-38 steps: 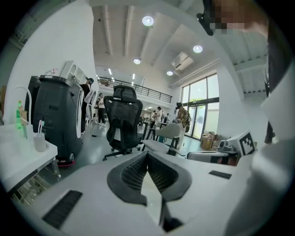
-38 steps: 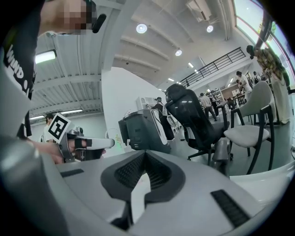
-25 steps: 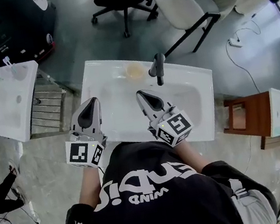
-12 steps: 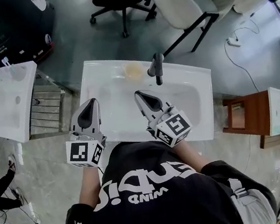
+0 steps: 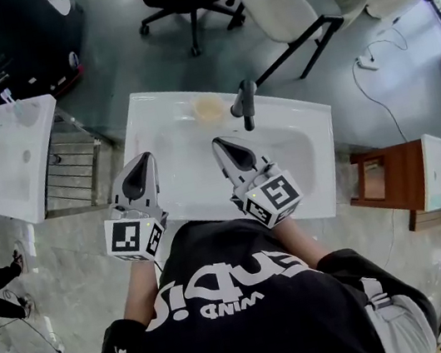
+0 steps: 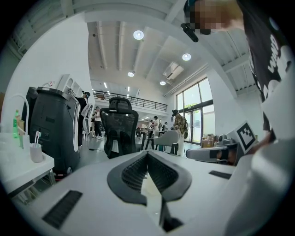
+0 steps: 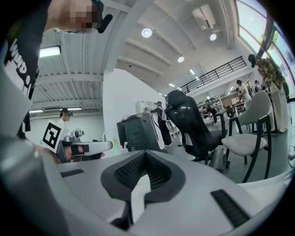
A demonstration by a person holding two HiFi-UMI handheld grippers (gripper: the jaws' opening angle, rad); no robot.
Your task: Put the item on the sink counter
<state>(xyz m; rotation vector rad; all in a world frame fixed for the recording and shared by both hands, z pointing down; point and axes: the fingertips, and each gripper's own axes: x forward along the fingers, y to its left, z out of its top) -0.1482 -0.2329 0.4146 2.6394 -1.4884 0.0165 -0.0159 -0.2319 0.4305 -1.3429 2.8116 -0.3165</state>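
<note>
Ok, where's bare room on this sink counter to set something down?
Free: the back left corner of the sink counter, left of the yellowish item, and the strip right of the faucet. Crowded: the near edge, under the left gripper and right gripper.

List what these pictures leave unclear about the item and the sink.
- The item beside the faucet: too small in the head view to identify.
- Near edge of the sink: head view, partly hidden by the person's shirt.
- Gripper views: item not in frame; they look across the room.
</note>
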